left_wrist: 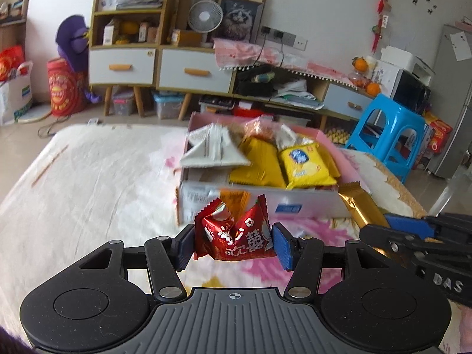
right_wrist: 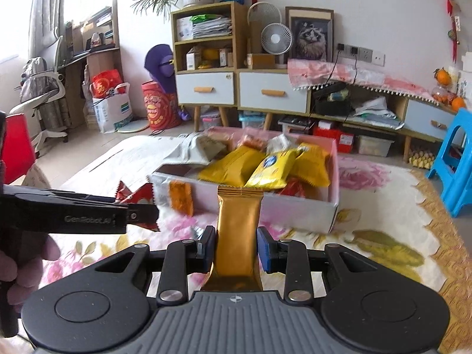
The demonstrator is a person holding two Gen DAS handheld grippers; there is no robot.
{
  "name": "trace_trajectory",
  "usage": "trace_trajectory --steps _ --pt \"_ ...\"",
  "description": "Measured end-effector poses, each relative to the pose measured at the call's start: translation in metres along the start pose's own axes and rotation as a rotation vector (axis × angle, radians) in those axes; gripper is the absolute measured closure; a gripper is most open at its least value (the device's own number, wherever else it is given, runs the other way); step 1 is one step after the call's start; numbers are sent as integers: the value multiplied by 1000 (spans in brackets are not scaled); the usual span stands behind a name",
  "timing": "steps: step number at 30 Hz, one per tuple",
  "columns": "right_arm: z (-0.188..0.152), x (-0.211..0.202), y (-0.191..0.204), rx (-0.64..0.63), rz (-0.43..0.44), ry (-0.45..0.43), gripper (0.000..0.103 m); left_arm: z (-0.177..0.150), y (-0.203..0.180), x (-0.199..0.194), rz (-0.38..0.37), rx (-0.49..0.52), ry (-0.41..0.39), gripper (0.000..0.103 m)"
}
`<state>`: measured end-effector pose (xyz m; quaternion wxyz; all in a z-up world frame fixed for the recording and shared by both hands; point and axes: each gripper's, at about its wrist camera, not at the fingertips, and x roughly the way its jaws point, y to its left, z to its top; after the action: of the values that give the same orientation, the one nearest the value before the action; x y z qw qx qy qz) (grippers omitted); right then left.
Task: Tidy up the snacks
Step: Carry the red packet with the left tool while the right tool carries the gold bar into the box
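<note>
Red packet (left_wrist: 236,236) clamped in left tongs (left_wrist: 233,243); gold bar (right_wrist: 237,230) clamped in right tongs (right_wrist: 236,249)

Left wrist view sits just behind the left gripper (left_wrist: 233,243), angled downward across the floral cloth (left_wrist: 88,177) toward the snack box (left_wrist: 259,203), which stands close ahead, slightly right of centre. Right wrist view sits just behind the right gripper (right_wrist: 236,249), same downward tilt, box (right_wrist: 295,209) close ahead. Both face the far wall cabinets (left_wrist: 159,67) and share box, cloth and blue stool (left_wrist: 389,135). Each catches the other gripper at its inner edge. Motion blur softens the box contents, probably packets.
</note>
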<state>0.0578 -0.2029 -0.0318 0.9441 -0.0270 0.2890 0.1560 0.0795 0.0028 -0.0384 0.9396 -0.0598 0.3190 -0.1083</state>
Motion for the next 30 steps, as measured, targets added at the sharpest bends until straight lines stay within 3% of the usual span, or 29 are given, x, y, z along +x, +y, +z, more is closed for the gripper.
trace_trajectory --steps 6,13,22,30 --pt "27 22 -27 79 -28 -3 81 24 -11 19 -66 68 -2 50" --pt "50 51 -63 193 -17 -23 81 47 -28 56 -120 145 47 50" --pt "48 81 -79 221 -30 -27 81 55 -37 85 -135 204 90 49" --pt "39 92 -87 218 -45 -12 81 58 -34 97 -162 174 112 47"
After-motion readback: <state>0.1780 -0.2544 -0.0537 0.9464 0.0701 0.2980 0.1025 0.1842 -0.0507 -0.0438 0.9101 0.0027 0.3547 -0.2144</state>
